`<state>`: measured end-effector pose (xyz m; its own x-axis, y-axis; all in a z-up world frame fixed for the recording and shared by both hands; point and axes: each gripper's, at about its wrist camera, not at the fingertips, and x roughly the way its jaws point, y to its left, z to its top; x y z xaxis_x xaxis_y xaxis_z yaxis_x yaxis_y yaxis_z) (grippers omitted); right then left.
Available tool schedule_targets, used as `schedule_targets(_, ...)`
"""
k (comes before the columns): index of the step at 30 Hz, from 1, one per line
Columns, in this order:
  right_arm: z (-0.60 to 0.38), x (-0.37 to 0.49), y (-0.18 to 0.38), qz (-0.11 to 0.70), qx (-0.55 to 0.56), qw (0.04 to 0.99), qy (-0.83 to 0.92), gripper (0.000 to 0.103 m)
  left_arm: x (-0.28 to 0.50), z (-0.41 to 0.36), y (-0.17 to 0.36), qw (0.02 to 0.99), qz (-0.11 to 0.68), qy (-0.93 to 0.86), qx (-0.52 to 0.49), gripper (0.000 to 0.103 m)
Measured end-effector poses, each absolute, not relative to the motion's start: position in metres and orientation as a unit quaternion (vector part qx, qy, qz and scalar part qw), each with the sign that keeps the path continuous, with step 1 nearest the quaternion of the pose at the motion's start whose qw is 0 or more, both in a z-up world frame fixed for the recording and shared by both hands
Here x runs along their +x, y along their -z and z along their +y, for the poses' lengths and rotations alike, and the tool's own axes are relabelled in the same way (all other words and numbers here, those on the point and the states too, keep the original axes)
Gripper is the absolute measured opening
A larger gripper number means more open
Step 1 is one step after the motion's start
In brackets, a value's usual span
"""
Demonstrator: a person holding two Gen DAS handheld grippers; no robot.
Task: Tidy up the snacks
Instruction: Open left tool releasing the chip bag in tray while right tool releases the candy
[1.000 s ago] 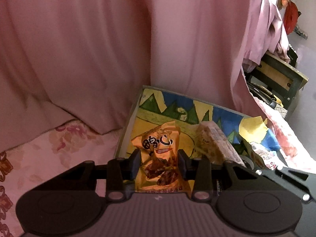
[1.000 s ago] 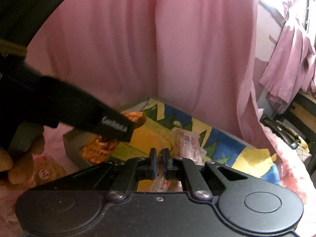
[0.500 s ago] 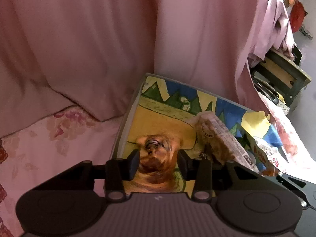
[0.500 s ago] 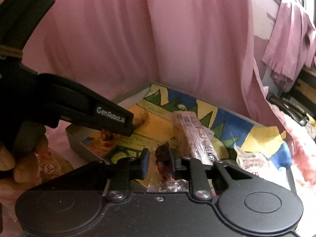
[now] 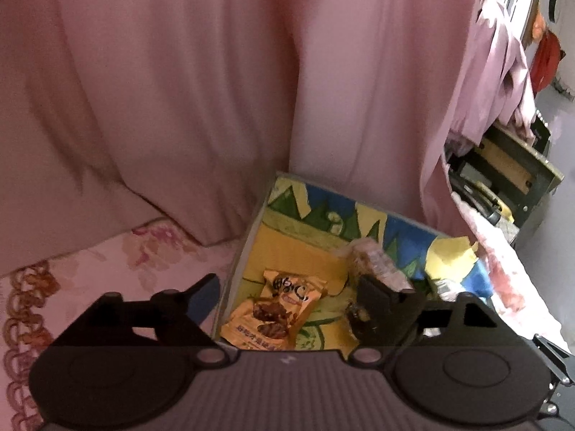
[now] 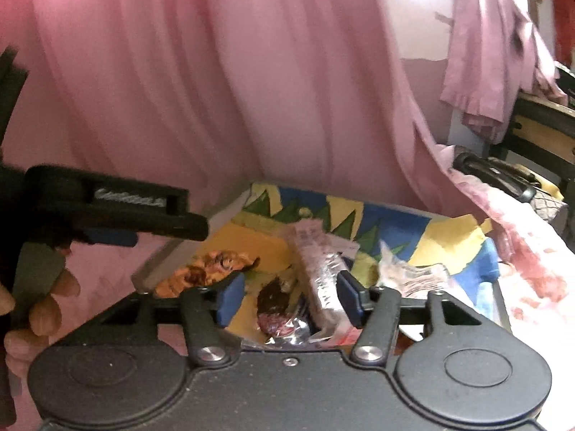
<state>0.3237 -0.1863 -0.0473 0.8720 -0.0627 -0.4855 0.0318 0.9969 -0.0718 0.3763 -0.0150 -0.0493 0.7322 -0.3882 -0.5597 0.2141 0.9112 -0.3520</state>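
Both claws are opening over the box (image 5: 248, 251), nothing gripped: the orange packet (image 5: 276, 316) lies lengthwise below the left claw (image 5: 287, 294), the long wrapped bar (image 6: 320, 280) by the right claw (image 6: 287, 298).

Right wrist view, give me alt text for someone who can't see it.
The right gripper, jaws opening and empty, hangs over a shallow tray lined with a blue, yellow and green picture, where a dark silver-foil snack packet, a long clear-wrapped bar and an orange snack packet lie; pink curtain behind.
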Motion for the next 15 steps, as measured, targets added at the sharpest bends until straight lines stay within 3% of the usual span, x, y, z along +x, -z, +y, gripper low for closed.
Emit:
schedule_targets(7, -0.201, 0.291, 0.018, 0.221, 0.007, 0.975, 0.028, 0.084, 0.337, -0.012, 0.018, 0.939, 0.288, 0.147, -0.112, 0.102)
schedule_targets(15, -0.212, 0.24, -0.008, 0.181, 0.021, 0.983, 0.03, 0.098, 0.279, -0.008, -0.011, 0.957, 0.243, 0.124, -0.1, 0.102)
